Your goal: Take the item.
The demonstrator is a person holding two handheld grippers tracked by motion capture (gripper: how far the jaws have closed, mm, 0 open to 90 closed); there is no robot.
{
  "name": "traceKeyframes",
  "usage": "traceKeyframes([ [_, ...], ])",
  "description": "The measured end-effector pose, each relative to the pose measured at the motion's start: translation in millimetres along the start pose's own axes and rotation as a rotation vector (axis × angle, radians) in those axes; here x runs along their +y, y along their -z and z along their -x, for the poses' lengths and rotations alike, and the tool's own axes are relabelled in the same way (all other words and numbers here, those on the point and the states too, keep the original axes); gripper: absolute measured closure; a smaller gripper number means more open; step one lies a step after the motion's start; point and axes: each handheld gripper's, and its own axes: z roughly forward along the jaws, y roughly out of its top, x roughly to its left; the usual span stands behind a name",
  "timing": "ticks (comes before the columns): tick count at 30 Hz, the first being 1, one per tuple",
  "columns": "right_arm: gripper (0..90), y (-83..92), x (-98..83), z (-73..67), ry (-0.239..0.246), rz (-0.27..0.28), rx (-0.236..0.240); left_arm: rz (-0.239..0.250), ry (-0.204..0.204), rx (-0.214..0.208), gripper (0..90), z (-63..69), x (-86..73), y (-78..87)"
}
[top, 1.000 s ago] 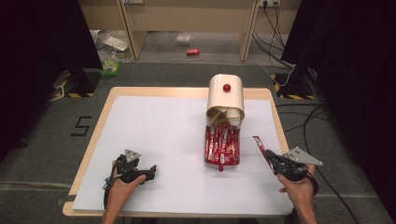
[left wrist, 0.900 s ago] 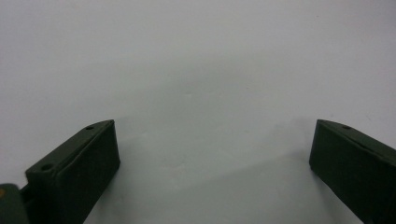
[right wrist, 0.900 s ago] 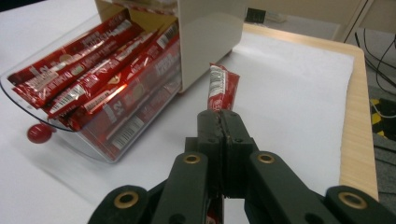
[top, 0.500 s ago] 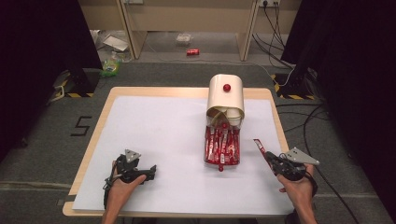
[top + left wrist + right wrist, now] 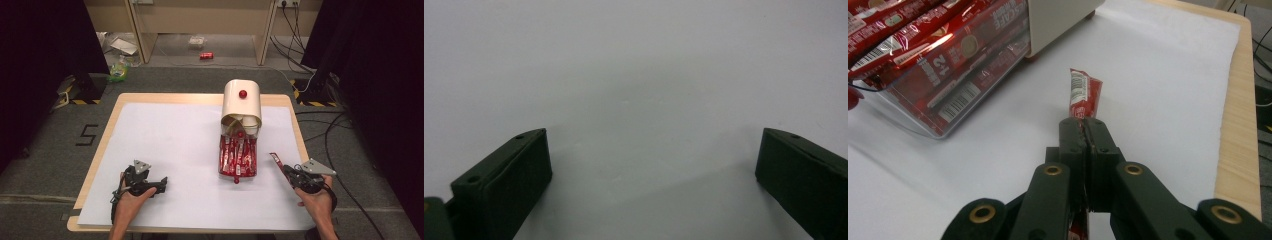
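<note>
We have a red sachet [image 5: 1084,95] clamped between the jaws of the right gripper [image 5: 1083,122], which are pressed together on it; its free end sticks up past the jaw tips. In the high view that sachet [image 5: 276,161] sits at the near right of the table [image 5: 165,99], just right of the clear tray [image 5: 238,172] and apart from it. The tray is packed with more red sachets [image 5: 237,154] and pulled out from the near side of a cream dispenser box [image 5: 242,102] with a red knob [image 5: 243,93] on top. From the right gripper view the printing on the sachets is partly blurred, so we cannot tell the brand for sure. Everything rests on a white sheet [image 5: 170,145] covering the wooden table. Well to the left, at the near edge, our left gripper [image 5: 159,185] lies low over the sheet; its jaws stand wide apart with bare paper between them.
</note>
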Motion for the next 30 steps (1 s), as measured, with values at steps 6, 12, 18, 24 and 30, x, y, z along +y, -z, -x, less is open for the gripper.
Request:
traceKeyframes([
  [6,88.1,-5.0,-4.0,5.3,0.004,-0.031,-0.018,-0.001,0.000,0.000,1.0,-0.1,0.0,0.1],
  [12,87.8,-10.5,-5.1,6.3,0.013,-0.059,-0.028,-0.003,-0.002,0.001,0.8,0.2,0.1,0.0],
  [18,87.8,-14.7,-8.6,7.8,0.026,-0.098,-0.038,-0.003,-0.002,0.002,0.8,0.2,0.2,-0.1],
  [24,87.4,-15.5,-9.5,9.1,0.026,-0.107,-0.050,-0.003,-0.001,0.001,0.8,0.1,0.1,0.0],
  [30,84.9,-13.9,-11.7,13.6,0.009,-0.106,-0.061,-0.002,0.000,0.000,0.9,0.0,0.1,0.0],
])
